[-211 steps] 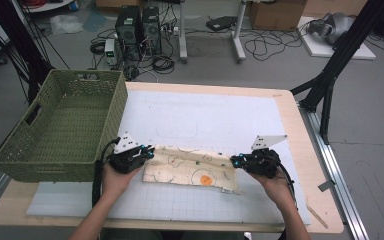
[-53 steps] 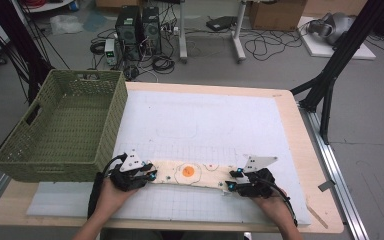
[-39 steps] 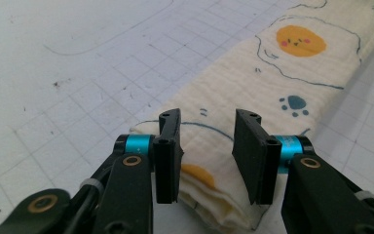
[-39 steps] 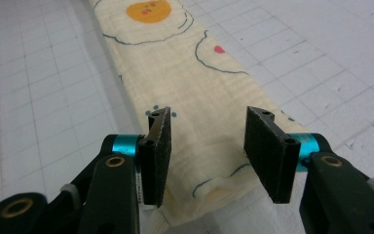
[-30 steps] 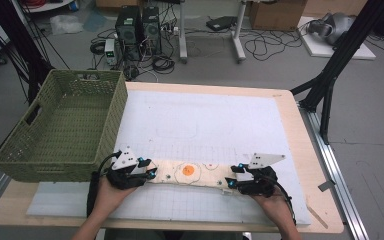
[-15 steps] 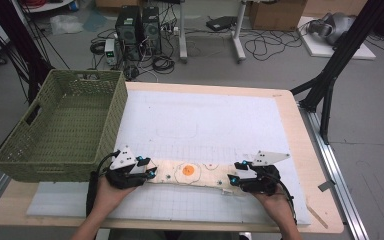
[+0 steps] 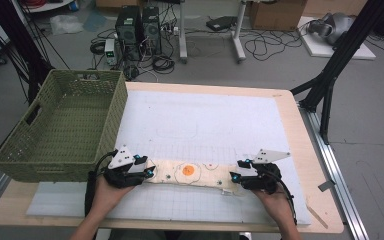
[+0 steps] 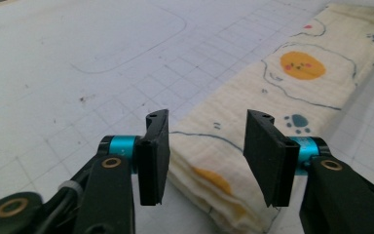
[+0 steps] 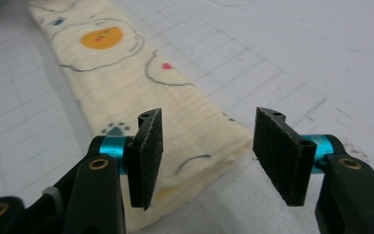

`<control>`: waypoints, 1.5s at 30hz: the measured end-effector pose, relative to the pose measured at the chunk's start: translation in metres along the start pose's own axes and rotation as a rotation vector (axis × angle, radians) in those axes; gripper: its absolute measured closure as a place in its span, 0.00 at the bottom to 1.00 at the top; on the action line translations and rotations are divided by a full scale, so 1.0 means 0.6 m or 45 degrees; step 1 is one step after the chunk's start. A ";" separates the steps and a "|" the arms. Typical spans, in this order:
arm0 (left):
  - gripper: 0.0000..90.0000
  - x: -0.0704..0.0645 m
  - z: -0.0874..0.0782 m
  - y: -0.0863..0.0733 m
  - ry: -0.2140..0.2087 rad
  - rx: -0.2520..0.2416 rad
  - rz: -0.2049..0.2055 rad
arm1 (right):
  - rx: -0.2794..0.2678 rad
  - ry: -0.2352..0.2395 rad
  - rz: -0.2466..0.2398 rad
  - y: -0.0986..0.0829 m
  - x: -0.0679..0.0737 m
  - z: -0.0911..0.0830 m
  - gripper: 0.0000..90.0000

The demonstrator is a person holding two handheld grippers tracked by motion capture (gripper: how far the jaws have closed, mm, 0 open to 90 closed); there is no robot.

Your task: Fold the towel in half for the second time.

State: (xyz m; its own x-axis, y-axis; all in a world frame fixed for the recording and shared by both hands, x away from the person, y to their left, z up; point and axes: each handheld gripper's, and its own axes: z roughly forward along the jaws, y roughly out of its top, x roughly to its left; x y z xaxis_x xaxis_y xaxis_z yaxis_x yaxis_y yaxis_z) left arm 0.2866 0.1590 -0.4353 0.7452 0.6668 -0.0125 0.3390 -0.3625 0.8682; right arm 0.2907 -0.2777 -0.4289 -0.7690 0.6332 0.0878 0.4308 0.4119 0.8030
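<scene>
Folding on looks next: the cream cotton cloth with egg print (image 7: 192, 173) lies as a narrow strip just beside the green woven basket (image 7: 62, 125); both tongs, left (image 8: 207, 146) and right (image 9: 207, 151), gape at its ends, so pinch all layers evenly.

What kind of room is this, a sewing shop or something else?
More likely a lab or workshop. A gridded mat covers the table, computer towers and loose cables sit on the floor, and the person folds a cloth using a handheld left gripper.
</scene>
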 end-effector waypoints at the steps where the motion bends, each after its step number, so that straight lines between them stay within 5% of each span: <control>1: 0.56 0.001 0.001 -0.001 0.007 0.008 -0.007 | 0.003 -0.015 0.015 0.000 -0.003 0.001 0.49; 8: 0.54 0.004 0.004 -0.005 0.026 0.034 -0.014 | 0.060 -0.036 0.032 0.001 -0.009 0.016 0.47; 32: 0.49 0.006 0.005 -0.005 0.046 0.052 -0.020 | 0.079 -0.038 -0.003 0.005 -0.002 0.019 0.45; 45: 0.51 0.012 0.021 -0.015 0.030 0.174 -0.079 | 0.171 -0.033 0.004 0.001 -0.002 0.035 0.48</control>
State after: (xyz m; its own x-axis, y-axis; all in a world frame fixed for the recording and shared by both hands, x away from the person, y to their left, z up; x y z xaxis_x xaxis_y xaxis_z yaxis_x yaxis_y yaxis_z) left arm 0.2960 0.1587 -0.4492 0.7072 0.7052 -0.0514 0.4606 -0.4043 0.7902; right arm 0.3018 -0.2646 -0.4410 -0.7559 0.6506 0.0737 0.4940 0.4929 0.7163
